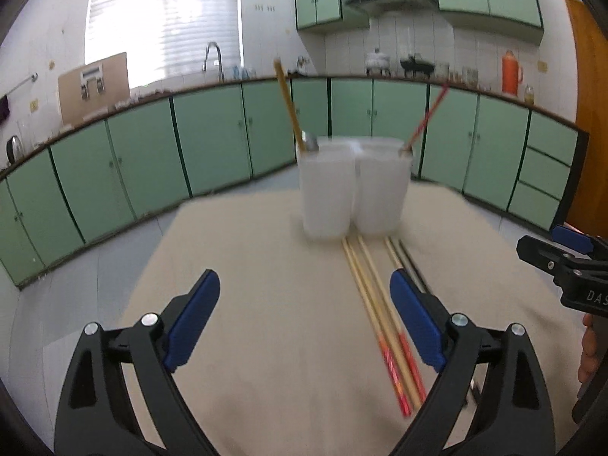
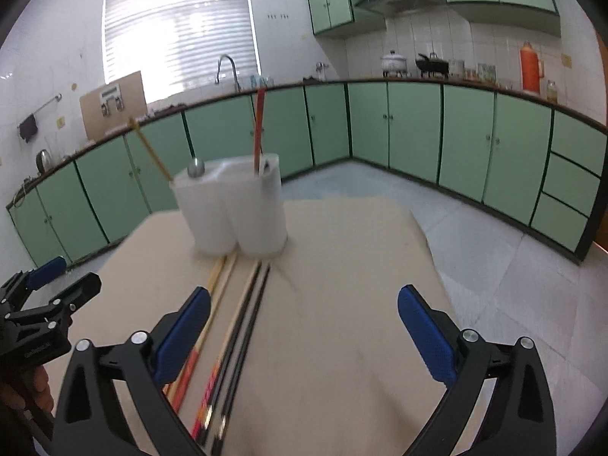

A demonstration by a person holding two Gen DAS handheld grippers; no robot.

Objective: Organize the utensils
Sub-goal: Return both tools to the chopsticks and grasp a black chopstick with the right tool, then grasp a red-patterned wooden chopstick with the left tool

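Both claws hang wide and empty over the beige table [image 1: 266, 250]: the left gripper [image 1: 304, 315] and the right gripper [image 2: 304, 326]. Loose chopsticks [image 1: 374, 304] (pale, red-ended and black) lie side by side just before the white holder [image 2: 231, 205], which already has two chopsticks and a spoon [image 2: 196, 169] standing in it.

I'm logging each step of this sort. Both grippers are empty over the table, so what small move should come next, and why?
Probably lower the right gripper onto the black chopsticks and close. Both it and the left gripper are open and hold nothing, loose chopsticks lie on the cloth in front of the white holder, and the black pair lies just inside its left finger.
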